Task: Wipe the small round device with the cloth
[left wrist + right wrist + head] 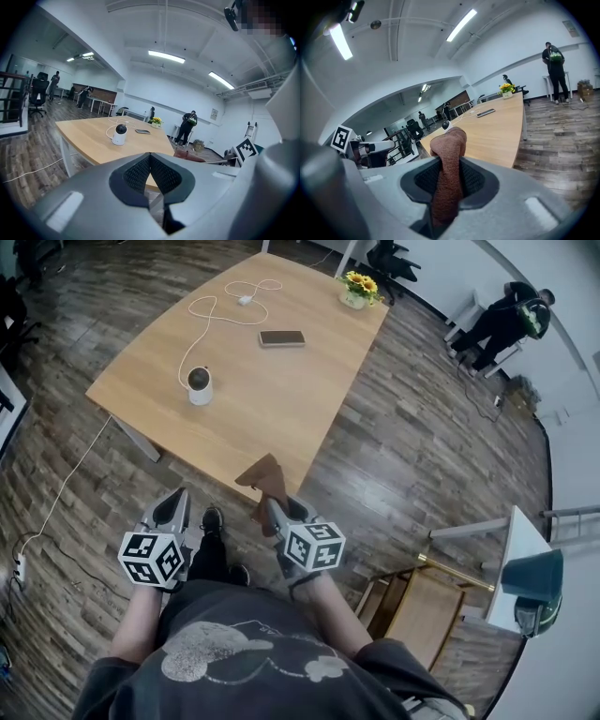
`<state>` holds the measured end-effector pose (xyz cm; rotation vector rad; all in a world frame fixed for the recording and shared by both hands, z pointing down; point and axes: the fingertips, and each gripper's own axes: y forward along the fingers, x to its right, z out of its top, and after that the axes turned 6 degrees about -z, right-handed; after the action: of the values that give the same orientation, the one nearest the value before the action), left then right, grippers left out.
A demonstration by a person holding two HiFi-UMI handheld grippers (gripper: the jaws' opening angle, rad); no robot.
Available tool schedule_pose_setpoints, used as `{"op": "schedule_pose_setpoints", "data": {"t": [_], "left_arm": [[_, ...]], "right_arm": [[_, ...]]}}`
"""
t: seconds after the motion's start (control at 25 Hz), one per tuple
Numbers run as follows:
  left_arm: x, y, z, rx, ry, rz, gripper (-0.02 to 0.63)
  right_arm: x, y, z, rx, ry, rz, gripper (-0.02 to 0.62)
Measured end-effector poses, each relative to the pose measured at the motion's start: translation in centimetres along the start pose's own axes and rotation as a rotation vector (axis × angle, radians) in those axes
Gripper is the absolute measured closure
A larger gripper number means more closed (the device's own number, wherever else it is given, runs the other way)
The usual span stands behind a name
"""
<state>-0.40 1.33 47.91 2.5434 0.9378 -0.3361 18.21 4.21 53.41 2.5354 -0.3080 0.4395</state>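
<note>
- Open office, dark plank floor; a pale wooden table (281, 399) fills the head view's upper middle.
- Right gripper (274, 512), bottom centre, is clamped on the brown cloth (265, 474), limp and soft.
- Left gripper (173, 510): jaws closed on nothing.
- The small round device (199, 385), dark dome on white base, stands on the table at upper left, well apart from both grippers.
- It looks light, smooth and tippy: steady the white base, wipe the dome gently.

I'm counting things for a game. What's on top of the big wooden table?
On the table: a small round device, a white cable, a phone and yellow flowers. The brown cloth hides a bit of the near edge.
</note>
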Motion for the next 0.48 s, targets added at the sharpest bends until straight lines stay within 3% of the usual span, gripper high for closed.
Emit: {"op": "schedule_pose_setpoints", "data": {"t": [0.32, 0.48], "left_arm": [[-2.0, 5.7, 2.4, -0.003, -0.003, -0.063, 0.588], [-4.5, 7.6, 3.2, -0.012, -0.029, -0.065, 0.588]], "right_arm": [[3.6, 2.6, 2.9, 0.015, 0.031, -0.096, 0.518], [3.5, 5.7, 4.6, 0.004, 0.028, -0.102, 0.517]]}}
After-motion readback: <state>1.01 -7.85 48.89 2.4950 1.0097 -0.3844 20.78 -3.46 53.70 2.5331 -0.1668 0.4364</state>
